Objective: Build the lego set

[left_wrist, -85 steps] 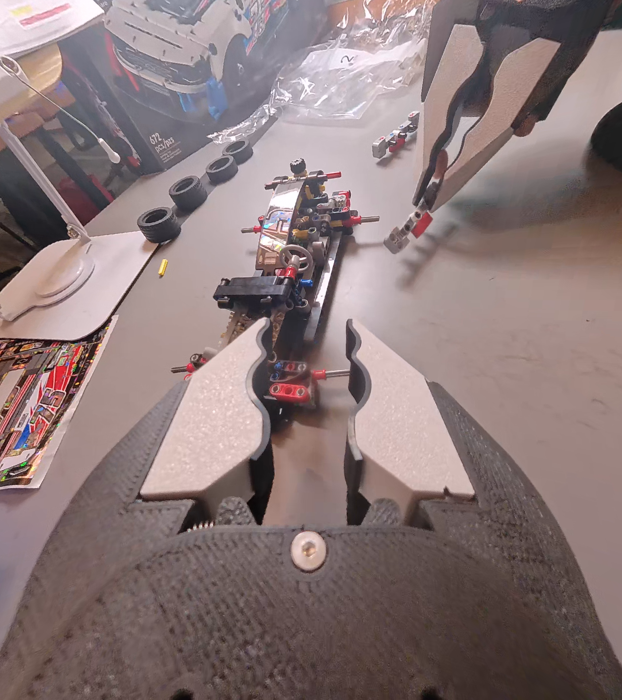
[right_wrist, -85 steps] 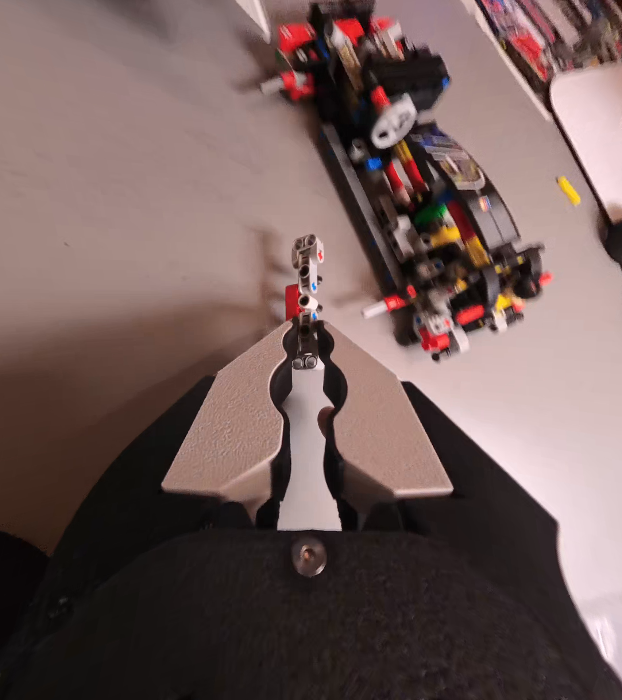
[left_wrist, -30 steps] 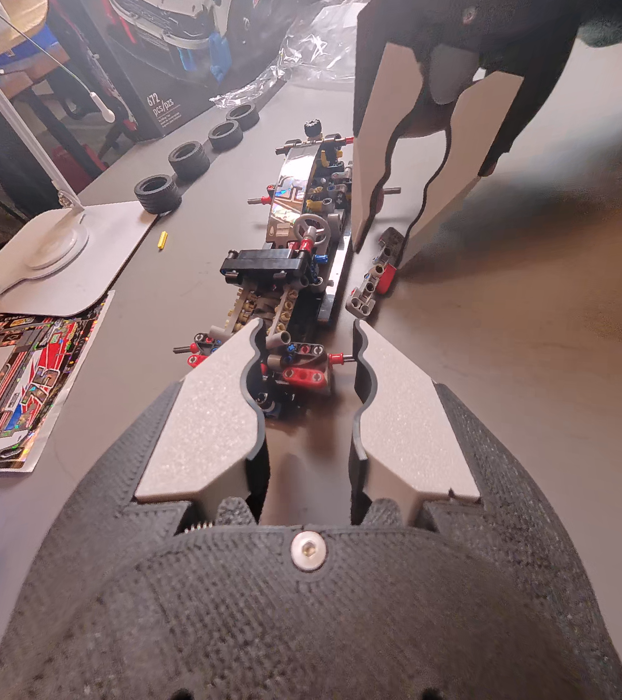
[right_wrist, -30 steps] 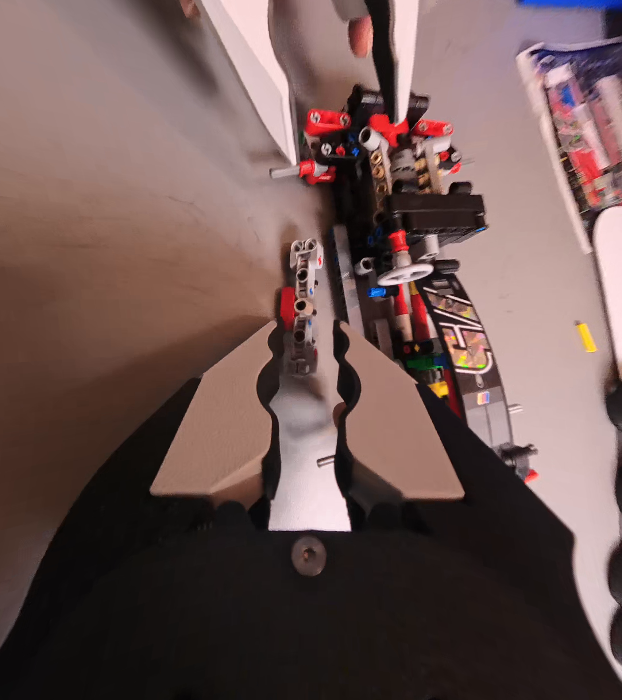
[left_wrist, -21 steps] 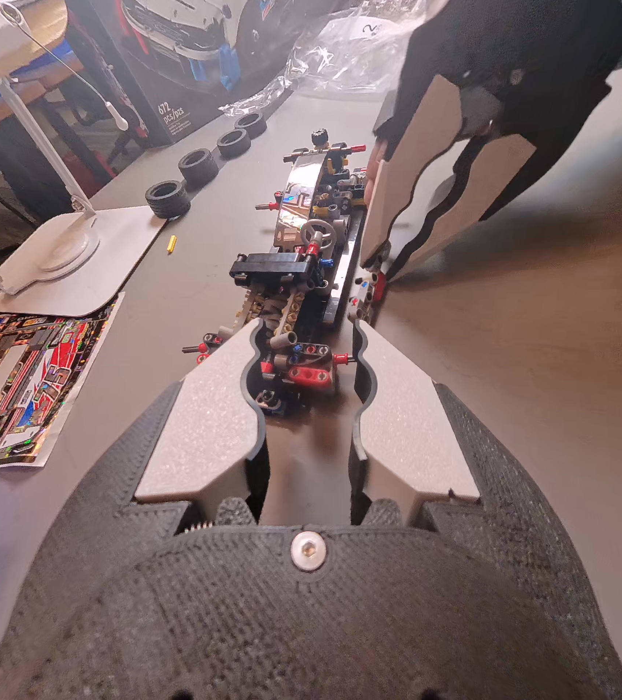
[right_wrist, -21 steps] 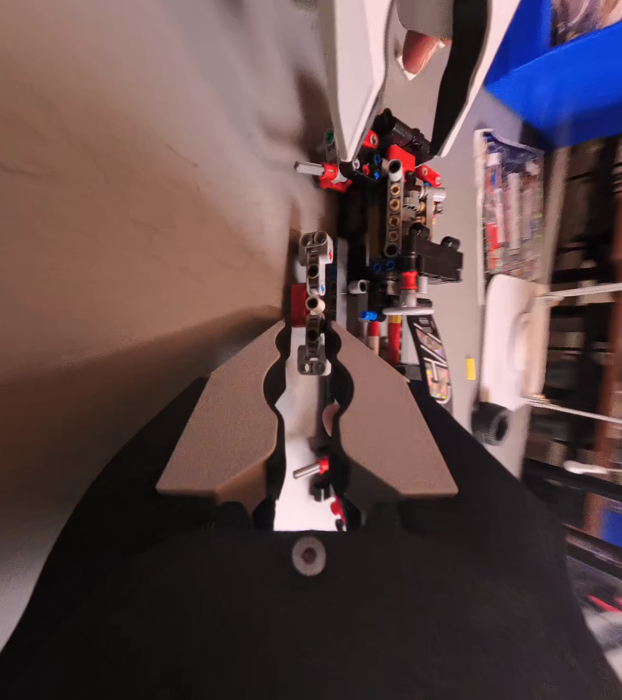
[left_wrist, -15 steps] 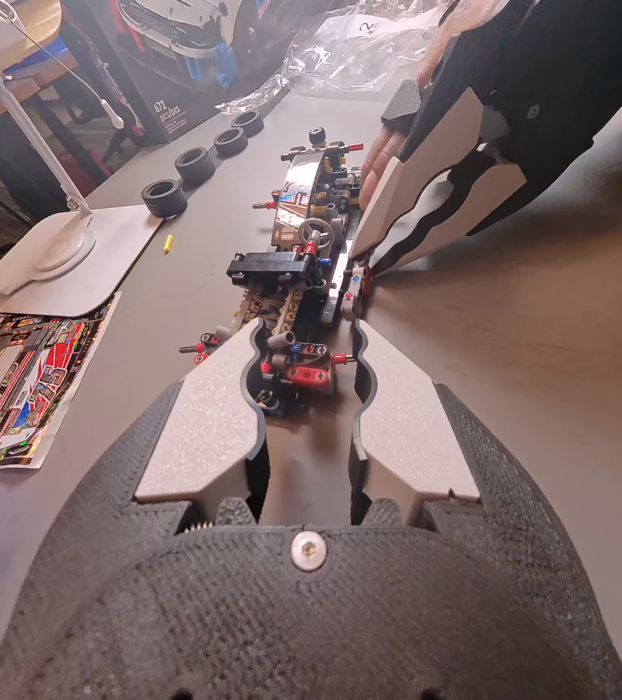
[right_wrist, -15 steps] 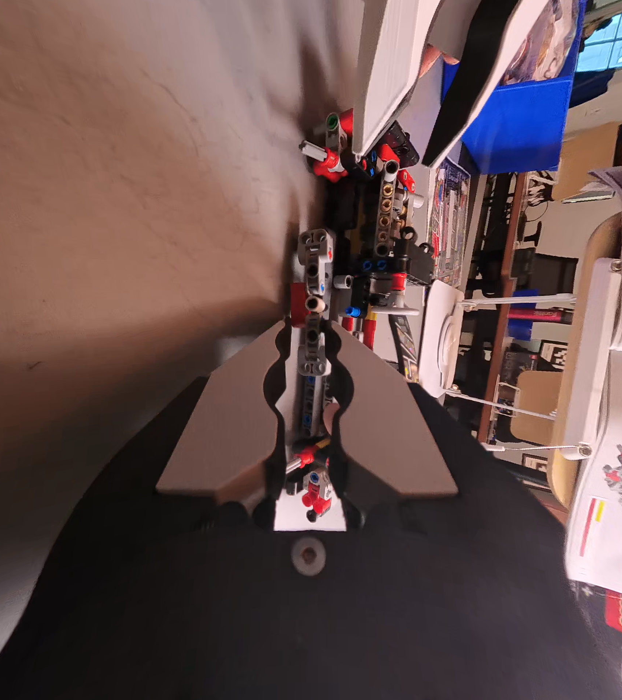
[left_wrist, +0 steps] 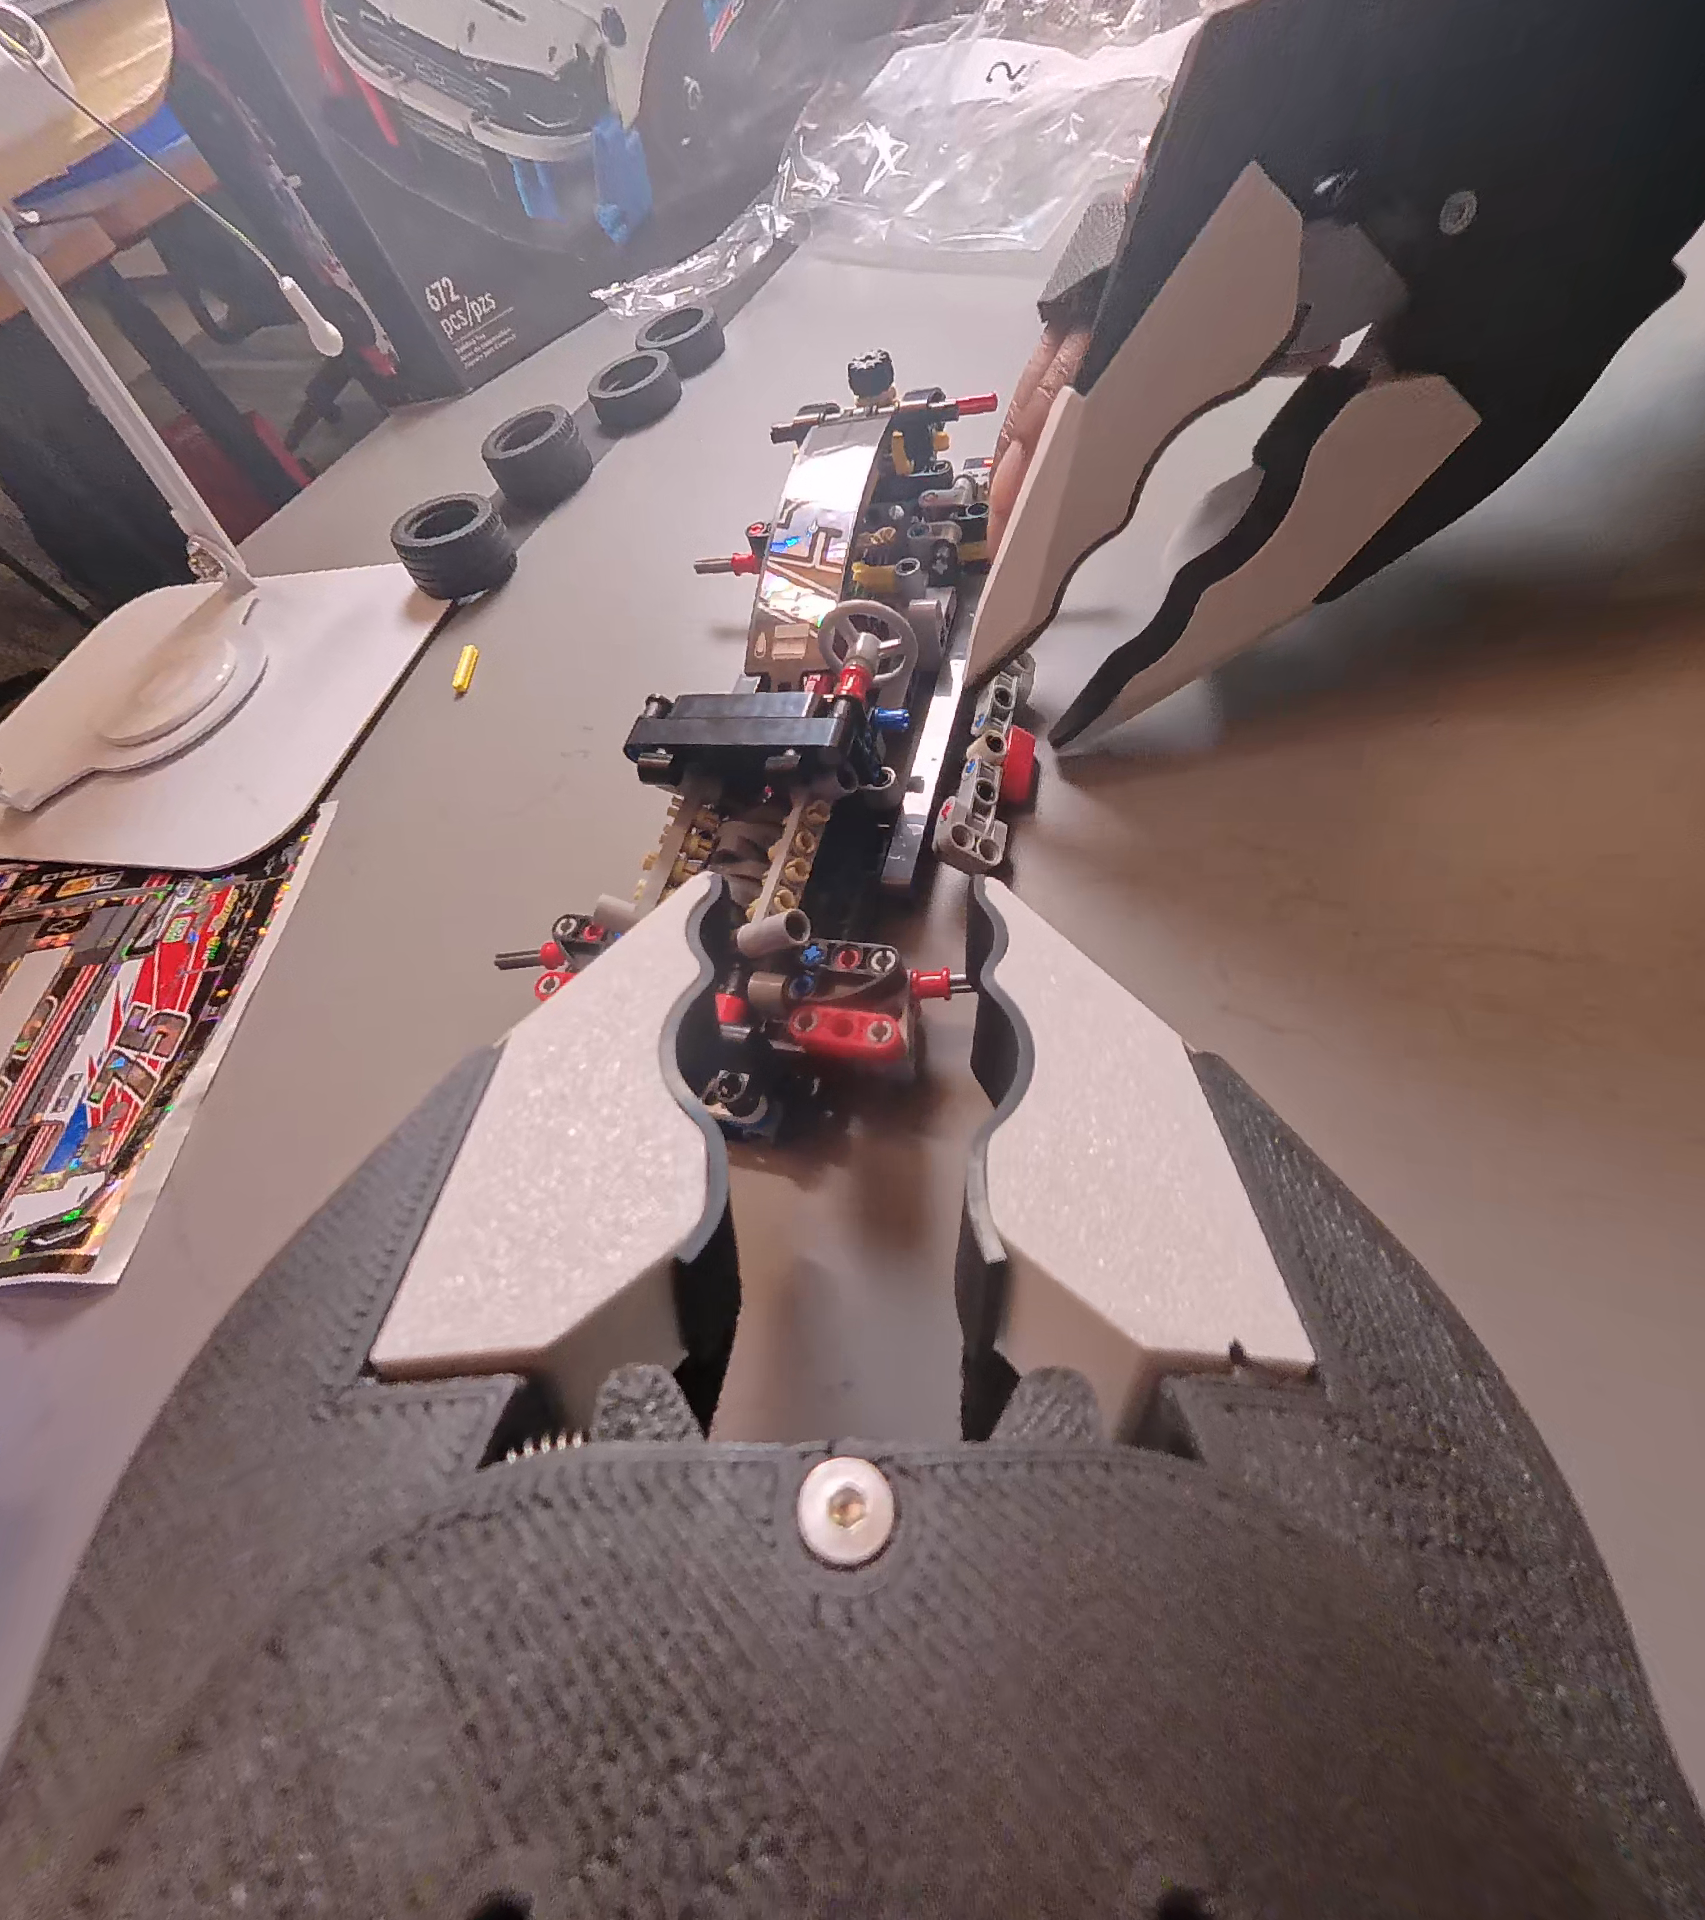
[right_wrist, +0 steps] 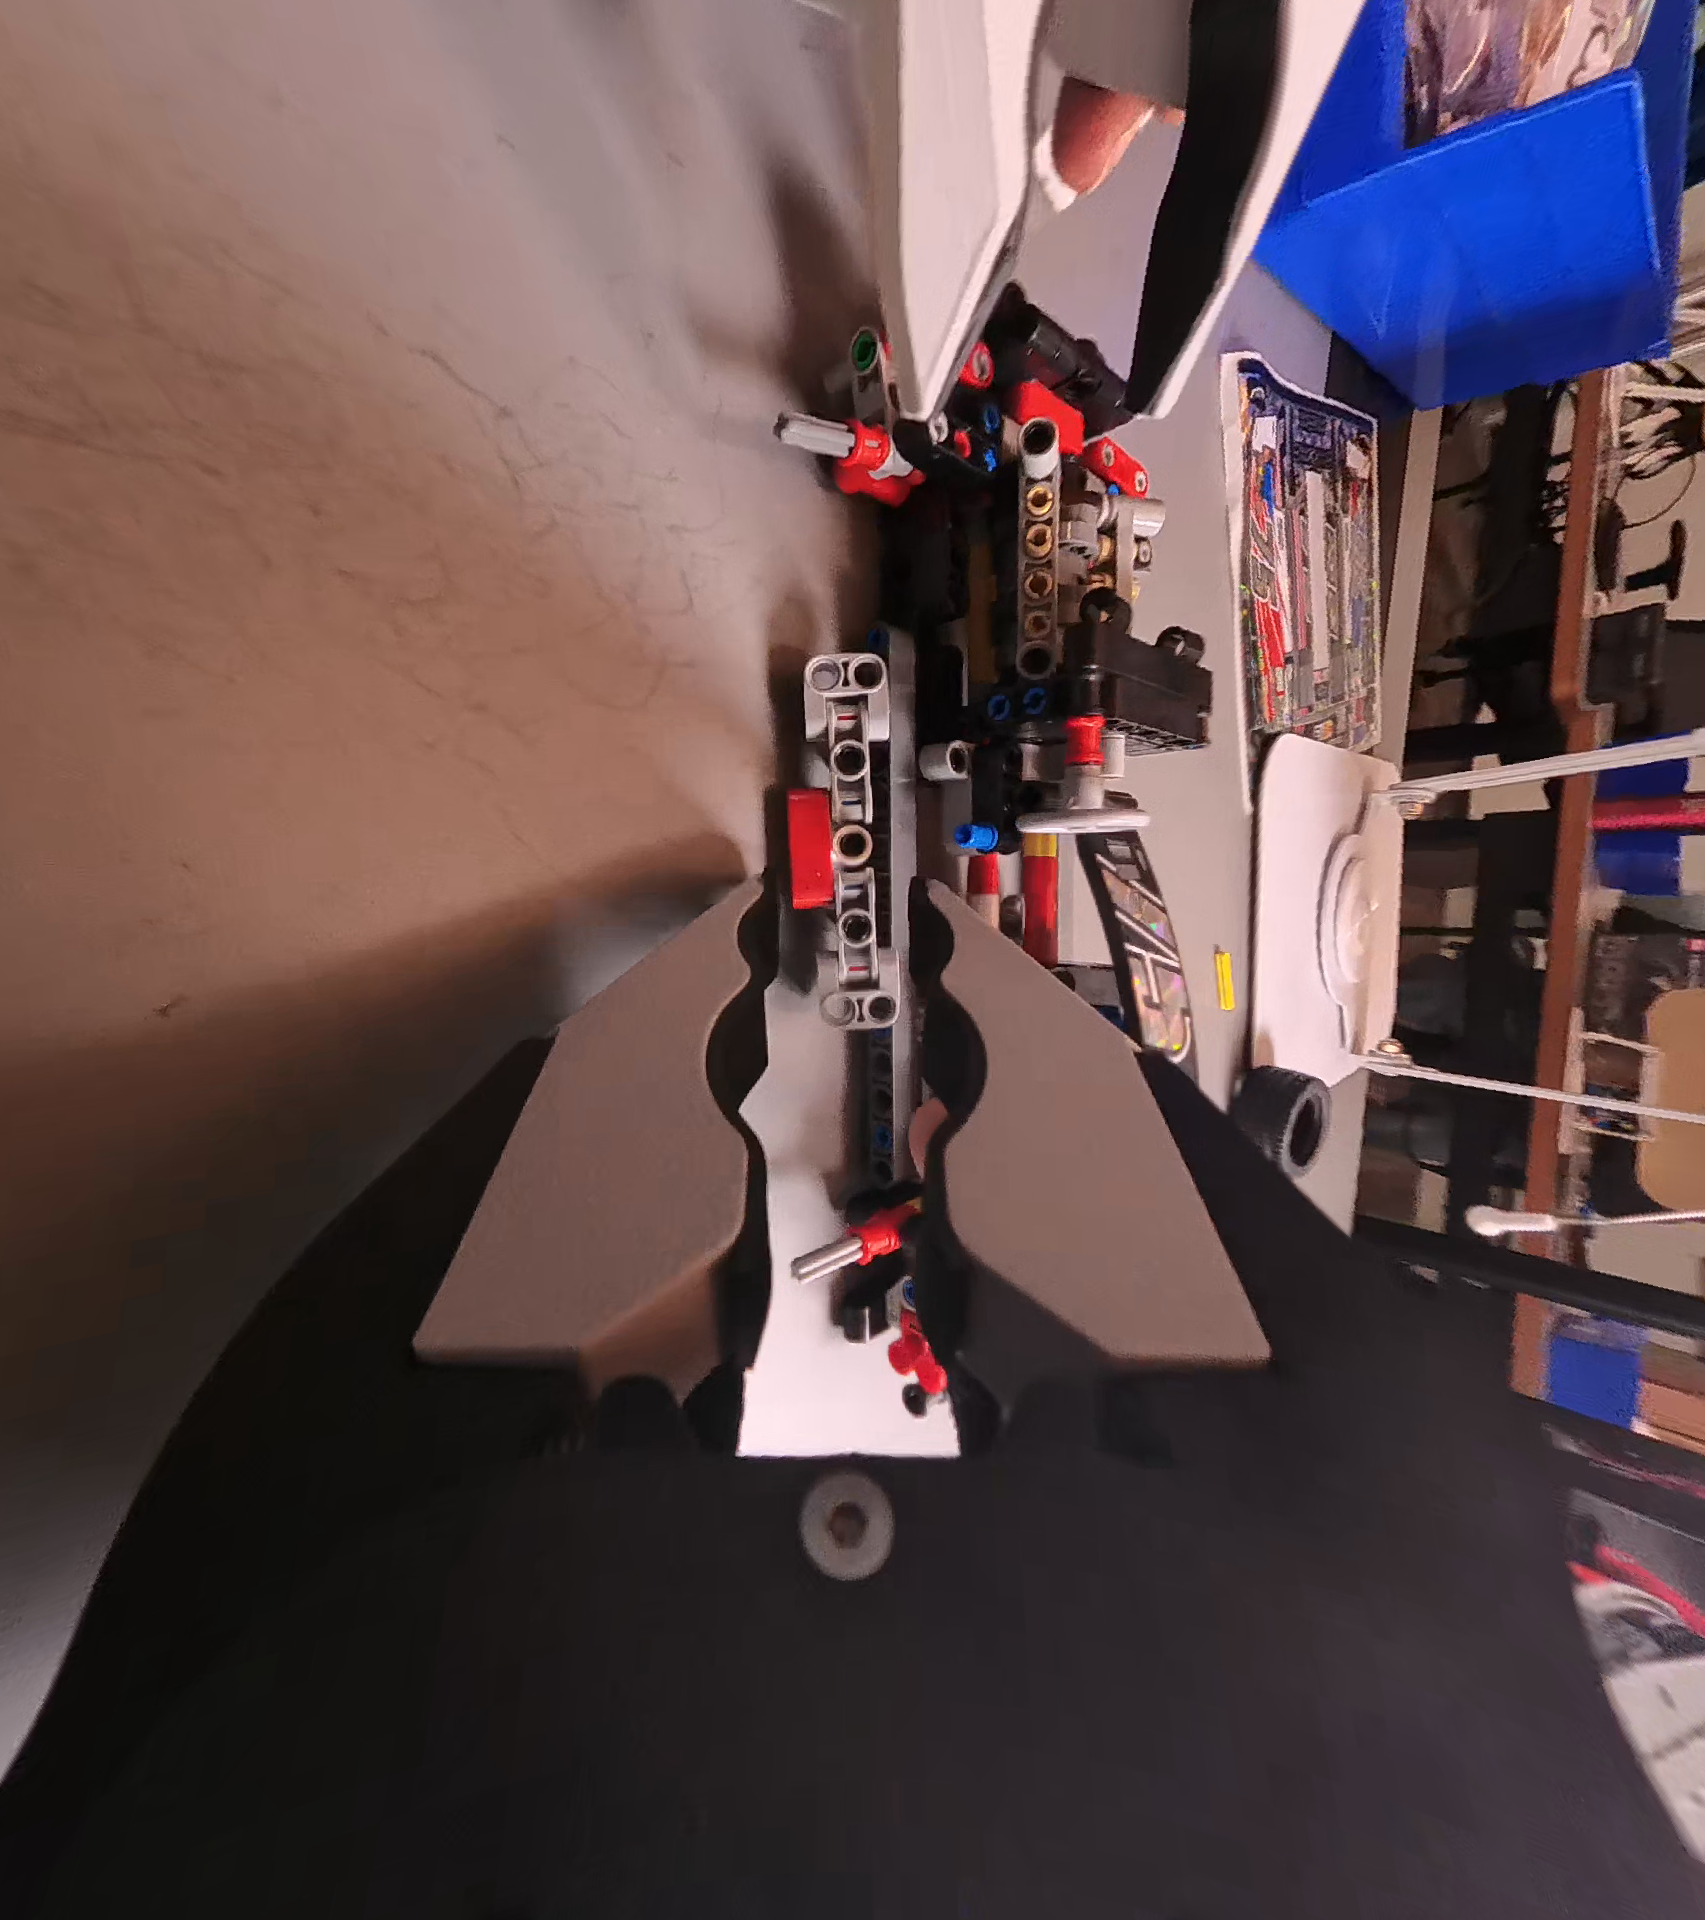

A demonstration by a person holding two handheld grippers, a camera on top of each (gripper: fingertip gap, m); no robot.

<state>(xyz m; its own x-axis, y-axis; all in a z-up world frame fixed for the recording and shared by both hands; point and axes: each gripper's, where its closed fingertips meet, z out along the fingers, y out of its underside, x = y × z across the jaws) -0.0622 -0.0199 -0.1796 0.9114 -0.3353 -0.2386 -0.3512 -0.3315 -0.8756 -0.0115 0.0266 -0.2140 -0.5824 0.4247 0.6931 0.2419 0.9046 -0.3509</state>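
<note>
Lego car chassis [left_wrist: 832, 665] lies lengthwise on the desk [left_wrist: 1399, 935]. Left tongs [left_wrist: 843, 914] gape open around its near end; right tongs [right_wrist: 843, 904] sit open beside the grey beam piece [right_wrist: 853, 831] against its side.

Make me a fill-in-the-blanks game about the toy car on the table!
1. The loose black tires lined up past the car frame number ____.
2. The tiny loose peg beside the white stand base is coloured ____.
3. The block on the grey beam by the right gripper is coloured ____.

Missing words: four; yellow; red
</note>
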